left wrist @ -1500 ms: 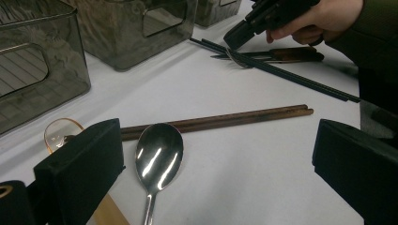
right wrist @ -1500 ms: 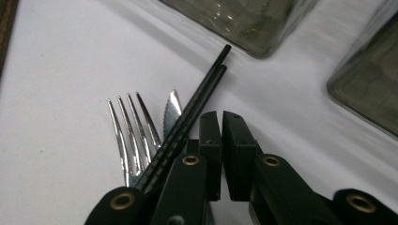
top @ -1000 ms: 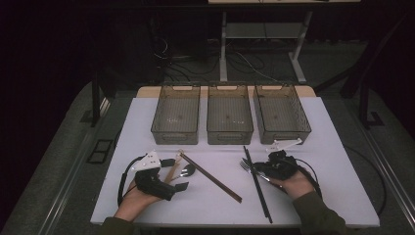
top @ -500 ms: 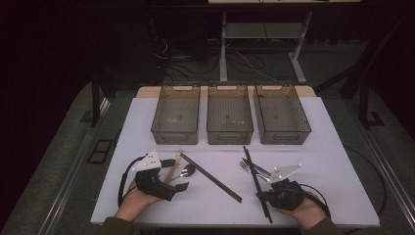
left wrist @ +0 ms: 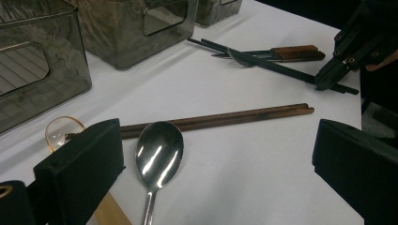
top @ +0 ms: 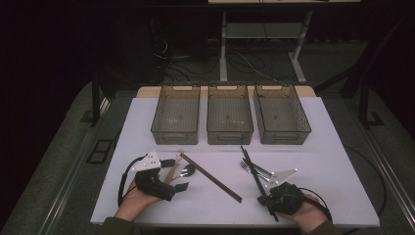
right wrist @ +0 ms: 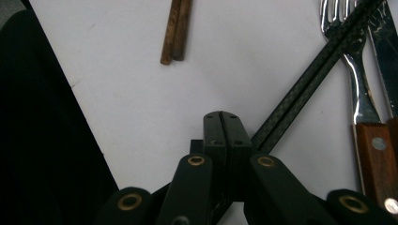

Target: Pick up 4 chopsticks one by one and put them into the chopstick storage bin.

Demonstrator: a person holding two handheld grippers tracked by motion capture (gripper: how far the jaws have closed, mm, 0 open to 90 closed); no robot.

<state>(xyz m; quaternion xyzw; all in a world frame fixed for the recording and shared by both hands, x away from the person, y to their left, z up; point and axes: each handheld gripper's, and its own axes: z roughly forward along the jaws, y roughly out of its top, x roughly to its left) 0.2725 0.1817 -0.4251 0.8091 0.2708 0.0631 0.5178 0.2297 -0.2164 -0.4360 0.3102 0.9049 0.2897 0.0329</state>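
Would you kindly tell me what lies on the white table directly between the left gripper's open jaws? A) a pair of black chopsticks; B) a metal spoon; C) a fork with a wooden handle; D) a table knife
B: in the left gripper view, the shiny metal spoon lies bowl-up between the spread jaws of the left gripper, just in front of the brown chopsticks.

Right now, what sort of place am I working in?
Likely a lab or recording workbench, not a kitchen: a white table with three empty bins, loose cutlery, and cables on the dark floor behind.
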